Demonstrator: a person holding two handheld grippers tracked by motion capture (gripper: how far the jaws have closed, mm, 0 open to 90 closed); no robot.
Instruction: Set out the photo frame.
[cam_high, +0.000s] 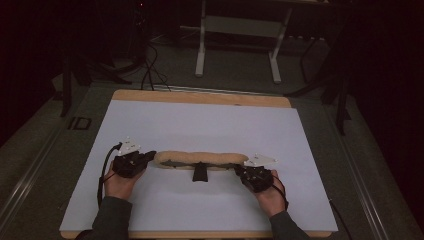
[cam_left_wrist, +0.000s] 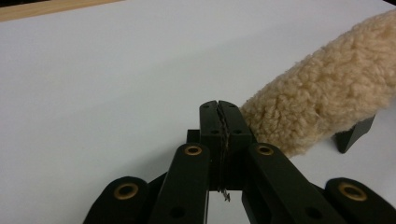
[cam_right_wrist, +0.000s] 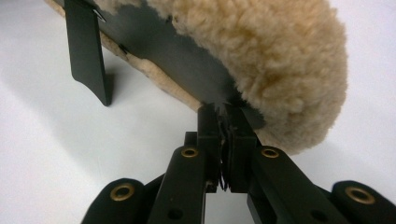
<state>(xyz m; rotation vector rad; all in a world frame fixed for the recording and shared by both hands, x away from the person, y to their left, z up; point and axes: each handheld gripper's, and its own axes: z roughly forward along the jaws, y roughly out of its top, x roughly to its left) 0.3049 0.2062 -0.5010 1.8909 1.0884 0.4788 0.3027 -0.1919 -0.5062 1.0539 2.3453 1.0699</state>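
A long tan fleece pad (cam_high: 200, 159) with a black underside lies across the white sheet (cam_high: 200, 120), and a black tab (cam_high: 199, 173) sticks out from its middle. My left gripper (cam_high: 150, 156) is at its left end. In the left gripper view that gripper (cam_left_wrist: 219, 105) has its jaws pressed together, with the fleece pad (cam_left_wrist: 322, 102) lying against the right jaw and nothing seen between the pads. My right gripper (cam_high: 239, 170) is at the right end. In the right gripper view it (cam_right_wrist: 219, 112) is shut on the black edge under the fleece pad (cam_right_wrist: 261, 51), with the tab (cam_right_wrist: 88, 51) to the left.
The white sheet covers a wooden table whose bare far edge (cam_high: 200, 97) shows at the back. A white metal stand (cam_high: 240, 30) is on the dark floor beyond. Cables (cam_high: 150, 70) trail on the floor at the back left.
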